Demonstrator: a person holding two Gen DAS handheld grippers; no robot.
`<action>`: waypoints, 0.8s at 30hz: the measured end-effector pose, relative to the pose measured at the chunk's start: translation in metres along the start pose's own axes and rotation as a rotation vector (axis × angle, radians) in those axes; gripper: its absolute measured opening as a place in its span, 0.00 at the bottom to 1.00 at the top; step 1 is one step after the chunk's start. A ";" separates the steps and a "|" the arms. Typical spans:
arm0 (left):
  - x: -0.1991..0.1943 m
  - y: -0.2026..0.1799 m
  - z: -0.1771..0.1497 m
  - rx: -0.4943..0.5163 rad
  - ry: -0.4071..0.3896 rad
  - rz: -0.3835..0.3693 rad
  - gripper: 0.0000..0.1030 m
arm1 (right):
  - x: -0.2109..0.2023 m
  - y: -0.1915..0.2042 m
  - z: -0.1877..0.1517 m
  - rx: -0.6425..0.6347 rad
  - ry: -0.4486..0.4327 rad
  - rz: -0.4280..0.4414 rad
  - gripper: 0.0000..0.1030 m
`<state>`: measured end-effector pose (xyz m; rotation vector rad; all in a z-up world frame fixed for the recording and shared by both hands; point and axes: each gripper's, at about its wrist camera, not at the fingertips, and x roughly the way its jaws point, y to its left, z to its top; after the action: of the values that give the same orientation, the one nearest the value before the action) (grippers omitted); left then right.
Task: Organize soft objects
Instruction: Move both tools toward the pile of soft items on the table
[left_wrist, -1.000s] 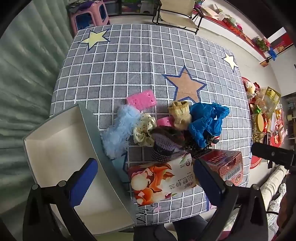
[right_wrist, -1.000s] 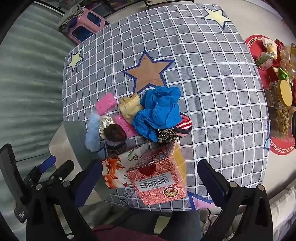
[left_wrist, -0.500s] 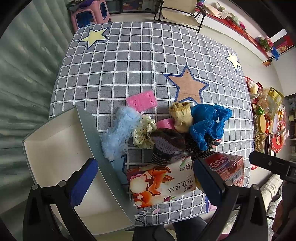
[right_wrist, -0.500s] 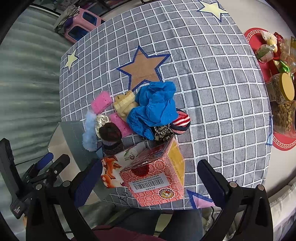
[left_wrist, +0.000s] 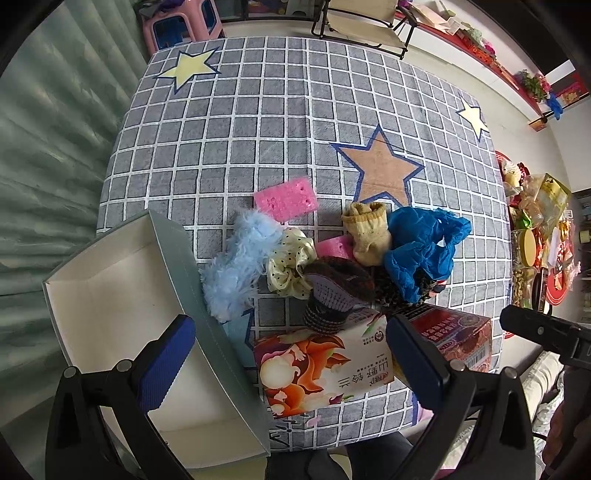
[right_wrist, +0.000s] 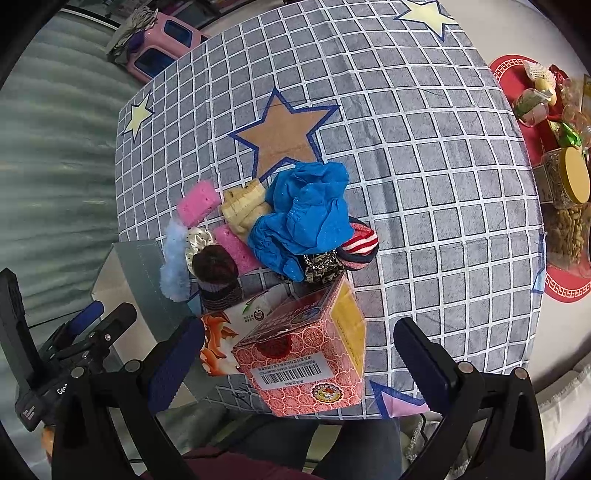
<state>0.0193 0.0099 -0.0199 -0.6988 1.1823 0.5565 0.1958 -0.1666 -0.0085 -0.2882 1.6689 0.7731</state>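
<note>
Overhead, both claws hang open and empty above the near edge of the bench (left_wrist: 280, 122): the left claw (left_wrist: 286, 354) between the white box (left_wrist: 110, 295) and the tissue pack (left_wrist: 325, 365), the right claw (right_wrist: 295, 358) over the red carton (right_wrist: 310, 354). The soft pile, from fluffy blue piece (left_wrist: 240, 262) to crumpled blue cloth (right_wrist: 306, 218), lies just beyond. A good first pick is probably that fluffy piece beside the box, gripped mid-length so neighbours stay put.

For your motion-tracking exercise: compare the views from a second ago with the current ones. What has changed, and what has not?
Both grippers, left gripper and right gripper, have drifted slightly, so the scene shifts a little in each view. Both stay open and empty. The pile of soft things, the tissue pack, the red box and the empty tray have not moved.
</note>
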 end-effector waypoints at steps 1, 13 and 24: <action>0.002 0.000 0.002 -0.001 0.004 -0.001 1.00 | 0.001 -0.001 0.001 0.000 0.001 -0.001 1.00; 0.024 0.001 0.011 -0.021 0.093 0.045 1.00 | 0.012 -0.006 0.003 0.008 0.025 -0.001 1.00; 0.044 0.004 0.025 -0.050 0.145 0.019 1.00 | 0.022 -0.008 0.008 0.004 0.046 -0.001 1.00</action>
<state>0.0452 0.0321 -0.0568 -0.7813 1.3153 0.5602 0.2010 -0.1627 -0.0325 -0.3063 1.7133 0.7671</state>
